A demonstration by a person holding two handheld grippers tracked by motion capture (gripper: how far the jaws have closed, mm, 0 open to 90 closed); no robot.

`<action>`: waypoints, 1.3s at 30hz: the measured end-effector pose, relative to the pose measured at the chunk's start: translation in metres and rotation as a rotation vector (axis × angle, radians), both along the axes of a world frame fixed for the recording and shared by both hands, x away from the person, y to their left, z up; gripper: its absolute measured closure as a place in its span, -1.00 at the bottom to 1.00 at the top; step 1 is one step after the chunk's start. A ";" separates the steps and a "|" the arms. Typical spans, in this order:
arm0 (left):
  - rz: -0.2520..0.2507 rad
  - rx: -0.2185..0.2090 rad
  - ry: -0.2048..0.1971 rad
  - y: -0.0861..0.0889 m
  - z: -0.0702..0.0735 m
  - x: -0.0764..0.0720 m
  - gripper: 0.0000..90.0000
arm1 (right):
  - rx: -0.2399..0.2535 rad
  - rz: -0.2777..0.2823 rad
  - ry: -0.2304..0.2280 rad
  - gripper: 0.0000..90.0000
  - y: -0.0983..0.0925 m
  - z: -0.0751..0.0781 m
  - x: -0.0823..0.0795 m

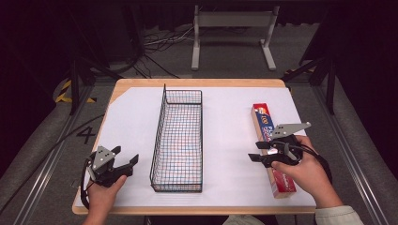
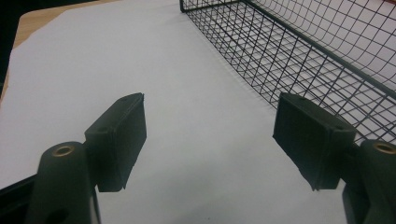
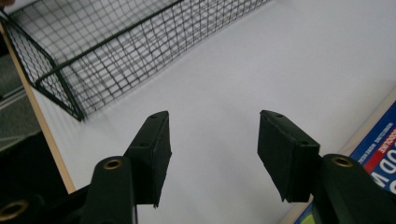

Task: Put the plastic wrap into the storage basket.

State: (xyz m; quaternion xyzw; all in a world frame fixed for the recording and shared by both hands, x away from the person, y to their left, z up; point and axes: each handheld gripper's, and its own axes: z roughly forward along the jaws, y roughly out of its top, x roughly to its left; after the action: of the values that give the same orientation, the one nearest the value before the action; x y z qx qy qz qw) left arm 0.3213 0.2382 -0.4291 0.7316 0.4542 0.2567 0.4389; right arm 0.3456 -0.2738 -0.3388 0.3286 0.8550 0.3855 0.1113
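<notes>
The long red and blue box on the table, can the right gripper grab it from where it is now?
Probably yes. The right gripper sits open right beside the long red and blue box, with nothing between them. Its jaws point toward the black wire basket, so it would need to turn first.

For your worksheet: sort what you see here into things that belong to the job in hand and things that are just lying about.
Belongs to the job:
long red and blue box, beside the right gripper
wire basket, mid-table
left gripper, open above the white sheet

Just lying about:
grey metal stand on the floor behind the table
cables on the floor
</notes>
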 end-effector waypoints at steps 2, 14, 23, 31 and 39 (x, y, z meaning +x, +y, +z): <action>0.000 0.001 0.000 0.000 0.000 0.000 -0.43 | 0.012 -0.016 -0.022 0.01 -0.002 0.001 0.000; 0.006 -0.006 -0.003 0.001 0.000 -0.001 -0.43 | 0.054 -0.184 -0.097 -0.25 -0.015 0.007 0.007; 0.006 0.001 -0.006 0.001 0.000 0.000 -0.43 | 0.010 -0.304 -0.100 -0.36 -0.024 0.006 0.020; 0.010 -0.002 -0.005 0.002 0.000 -0.001 -0.43 | 0.018 -0.407 -0.103 -0.41 -0.030 0.004 0.031; 0.016 0.001 -0.005 0.004 -0.001 -0.003 -0.42 | -0.010 -0.467 -0.092 -0.46 -0.026 -0.009 0.044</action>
State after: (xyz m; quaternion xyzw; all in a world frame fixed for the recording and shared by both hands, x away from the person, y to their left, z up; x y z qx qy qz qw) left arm 0.3188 0.2427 -0.4296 0.7274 0.4586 0.2623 0.4378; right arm 0.3894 -0.3003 -0.3476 0.4992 0.7517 0.3595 0.2378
